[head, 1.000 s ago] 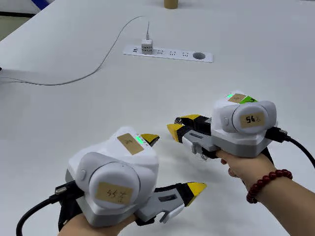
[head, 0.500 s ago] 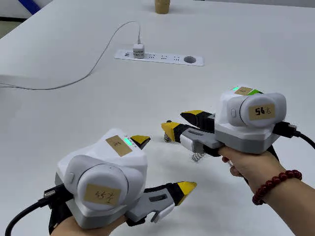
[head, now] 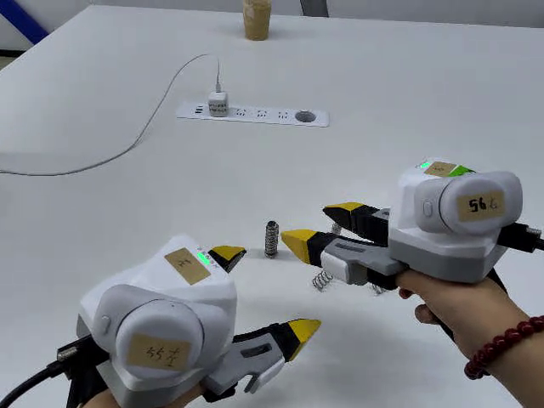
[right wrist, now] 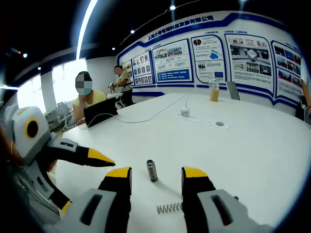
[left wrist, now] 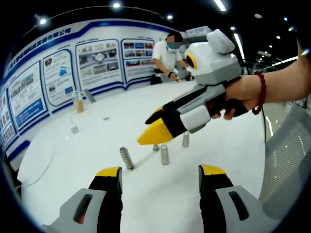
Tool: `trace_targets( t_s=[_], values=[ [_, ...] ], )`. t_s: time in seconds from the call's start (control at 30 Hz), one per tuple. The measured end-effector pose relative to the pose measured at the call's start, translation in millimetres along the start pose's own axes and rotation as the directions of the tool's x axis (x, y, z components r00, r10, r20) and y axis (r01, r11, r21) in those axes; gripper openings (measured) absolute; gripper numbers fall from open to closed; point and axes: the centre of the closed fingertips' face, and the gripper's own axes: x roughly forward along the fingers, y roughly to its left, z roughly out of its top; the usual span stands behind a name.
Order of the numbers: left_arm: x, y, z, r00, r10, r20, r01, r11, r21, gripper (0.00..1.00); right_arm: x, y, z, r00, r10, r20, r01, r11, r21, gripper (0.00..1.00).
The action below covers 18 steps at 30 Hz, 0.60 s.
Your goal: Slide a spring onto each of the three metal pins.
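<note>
In the head view the left gripper [head: 265, 293] sits at about 7 o'clock, jaws spread wide and holding nothing. It points toward 1 o'clock, probably parked clear of the work while staying ready to steady a pin.

Just past its upper jaw, near the centre of the table [head: 102, 195], an upright pin with a spring on it [head: 271, 239] stands alone. In the left gripper view several upright posts [left wrist: 165, 154] cluster beyond the jaws. Coils show on two of them, and I cannot tell about the rest.

At 5 o'clock from the sprung pin a loose spring [head: 323, 279] lies flat on the table, just under the right gripper's body. The right gripper view shows it lying crosswise near the base of that gripper's jaws. It probably rests where it can be pinched by its side and tipped upright.

The right gripper [head: 321, 223] comes in from 4 o'clock, aimed toward 9 o'clock at the pins. Its jaws are parted and empty, with the lower tip close beside the sprung pin. That opening suits a pickup, so the loose spring looks like the next thing to take.

A power strip [head: 252, 113] lies well away at 12 o'clock.
</note>
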Motion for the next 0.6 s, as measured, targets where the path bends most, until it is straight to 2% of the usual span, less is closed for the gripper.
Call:
trace_targets(
  t_s=[0.27, 0.6],
  values=[
    [5.6, -0.5, -1.9, 0.9998, -0.006, -0.021, 0.007, 1.0, 0.029, 0.61, -17.6, -15.5, -8.9, 0.9985, -0.054, 0.004, 0.054, 0.998, 0.04, 0.43],
    [17.8, 5.5, -6.2, 0.9985, -0.002, -0.054, 0.002, 1.0, 0.012, 0.54, -41.1, -24.5, -15.4, 0.996, -0.088, 0.018, 0.087, 0.995, 0.044, 0.47]
  ],
)
